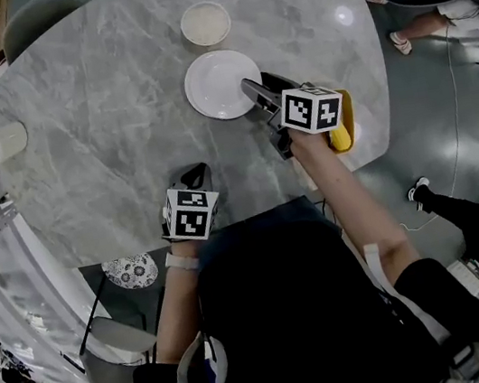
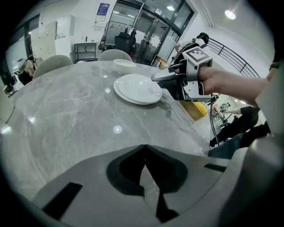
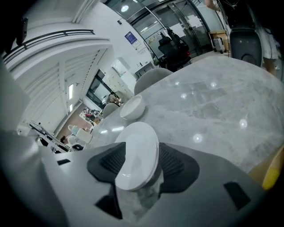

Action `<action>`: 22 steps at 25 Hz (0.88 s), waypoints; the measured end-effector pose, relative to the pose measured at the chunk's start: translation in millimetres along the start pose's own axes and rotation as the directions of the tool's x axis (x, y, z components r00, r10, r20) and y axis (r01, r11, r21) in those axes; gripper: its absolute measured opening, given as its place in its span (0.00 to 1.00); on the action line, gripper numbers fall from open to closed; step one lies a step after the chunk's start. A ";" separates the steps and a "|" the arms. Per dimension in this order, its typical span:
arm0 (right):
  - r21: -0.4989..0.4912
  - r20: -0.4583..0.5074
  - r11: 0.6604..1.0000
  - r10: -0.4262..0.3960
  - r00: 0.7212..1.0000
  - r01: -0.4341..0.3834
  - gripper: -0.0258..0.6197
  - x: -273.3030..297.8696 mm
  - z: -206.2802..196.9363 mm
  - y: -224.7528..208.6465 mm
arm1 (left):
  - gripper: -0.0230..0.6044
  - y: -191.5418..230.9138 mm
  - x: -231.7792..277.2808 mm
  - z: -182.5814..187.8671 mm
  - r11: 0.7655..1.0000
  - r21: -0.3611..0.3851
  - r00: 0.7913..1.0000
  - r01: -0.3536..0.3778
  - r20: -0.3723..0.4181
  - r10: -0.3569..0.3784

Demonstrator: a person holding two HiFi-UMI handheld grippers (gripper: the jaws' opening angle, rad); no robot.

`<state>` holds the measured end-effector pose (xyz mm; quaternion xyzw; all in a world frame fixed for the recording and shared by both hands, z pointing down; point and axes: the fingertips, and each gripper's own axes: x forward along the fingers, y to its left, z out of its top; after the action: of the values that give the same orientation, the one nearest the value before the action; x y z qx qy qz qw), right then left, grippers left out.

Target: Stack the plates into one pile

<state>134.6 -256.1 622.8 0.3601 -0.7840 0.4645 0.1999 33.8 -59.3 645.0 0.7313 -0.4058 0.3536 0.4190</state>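
Nearest the head camera is the person (image 1: 286, 324), dark-clothed and bent over the grey marble table (image 1: 94, 92).

At the table's left edge stands a pale cup (image 1: 3, 142), away from the work. The left gripper (image 1: 197, 175) hovers over the near edge. Its jaws are closed tip to tip, with nothing between them.

The pile of plates (image 1: 215, 80) lies flat near mid-table. In the left gripper view it appears to be two white plates, one seated on the other. A small bowl (image 1: 205, 23) sits just beyond it, apart.

The right gripper (image 1: 260, 89) is at the pile's right rim. Its jaws stand wide apart with the plate's edge between them, and the pads do not appear to press on it.

Judgement: the step in hand is releasing a plate onto the pile. The next move calls for drawing the right gripper straight back off the rim without dragging the top plate. After that, it must be settled whether the bowl belongs on the pile.
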 end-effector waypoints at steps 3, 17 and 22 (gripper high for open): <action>-0.003 -0.004 1.000 0.001 1.000 -0.001 0.39 6.1 -2.5 3.4 | 0.05 1.4 1.9 -3.2 1.000 0.004 1.000 0.000 0.019 0.000; -0.101 0.046 0.995 -0.014 0.999 0.018 0.41 -10.6 5.0 29.6 | 0.05 11.7 -18.8 -5.1 1.000 0.014 0.997 -0.007 0.076 0.006; -0.142 0.073 0.989 0.036 0.997 -0.025 0.41 -28.8 5.3 63.1 | 0.05 15.2 -40.3 9.8 0.999 0.033 0.991 -0.020 0.135 0.015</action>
<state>106.3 -230.3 564.7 0.3501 -0.8273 0.3969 0.1881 5.0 -61.0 611.5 0.7570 -0.4334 0.3141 0.3747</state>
